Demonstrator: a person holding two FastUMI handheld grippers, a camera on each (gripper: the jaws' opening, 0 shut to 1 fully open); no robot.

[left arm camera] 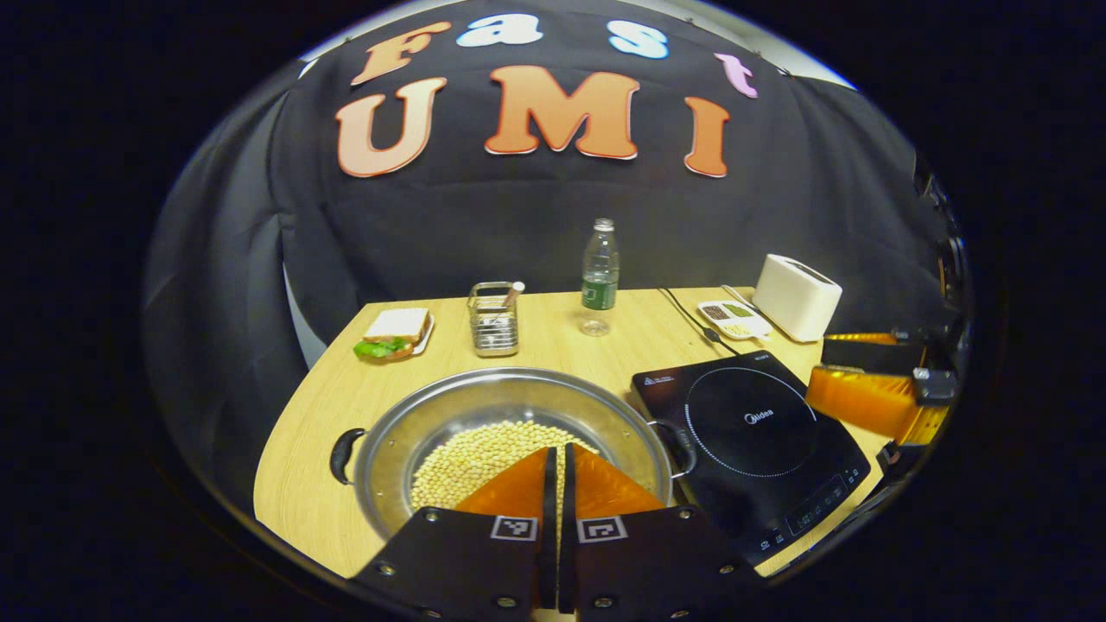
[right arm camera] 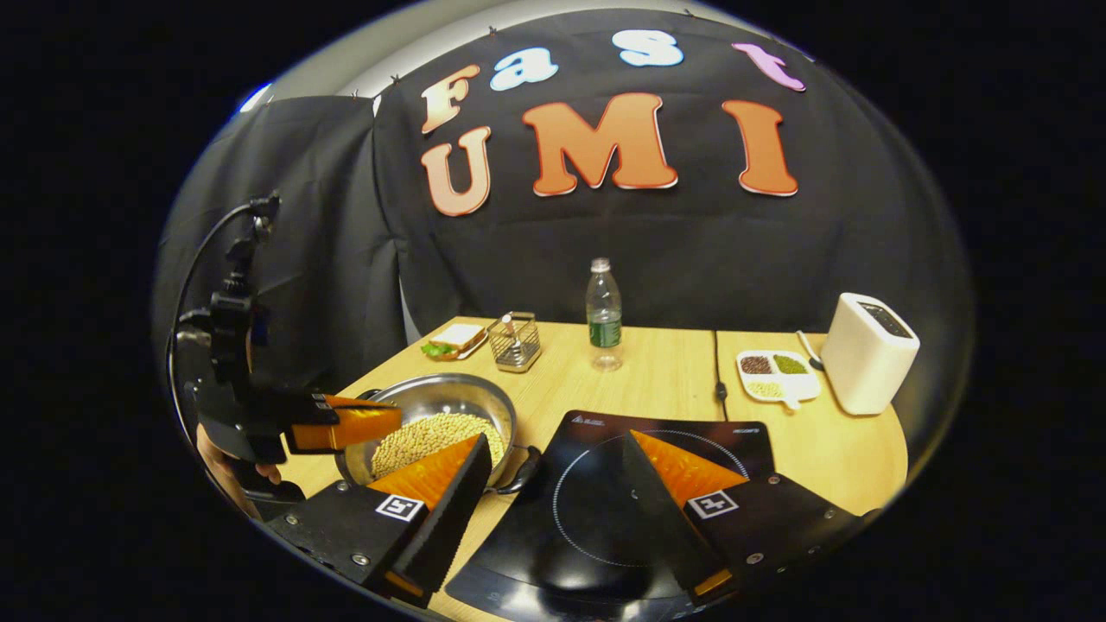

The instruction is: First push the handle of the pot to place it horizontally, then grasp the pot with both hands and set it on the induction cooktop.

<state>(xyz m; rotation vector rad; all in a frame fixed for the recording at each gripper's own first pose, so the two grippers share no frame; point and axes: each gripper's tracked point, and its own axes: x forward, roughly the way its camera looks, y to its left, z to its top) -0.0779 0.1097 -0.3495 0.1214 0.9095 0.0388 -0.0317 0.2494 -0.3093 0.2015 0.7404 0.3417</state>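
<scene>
Pot [left arm camera: 510, 432] of beans lower centre on worktop [left arm camera: 553, 324], beside cooktop [left arm camera: 752, 432]. Left tool [left arm camera: 557, 462] pressed together above it, likely for pushing; right tool [right arm camera: 557, 453] spread over cooktop, holding nothing

The left gripper view looks forward and down from just above the near rim of the pot [left arm camera: 510, 432], with the cooktop [left arm camera: 752, 445] to its right and the other gripper [left arm camera: 873, 389] beyond that. The right gripper view sits close over the cooktop's [right arm camera: 657, 449] near edge, facing the same wall, the pot [right arm camera: 441, 410] ahead to its left. Both share the table [right arm camera: 665, 367], bottle [right arm camera: 604, 313] and toaster [right arm camera: 867, 352] farther ahead.
</scene>
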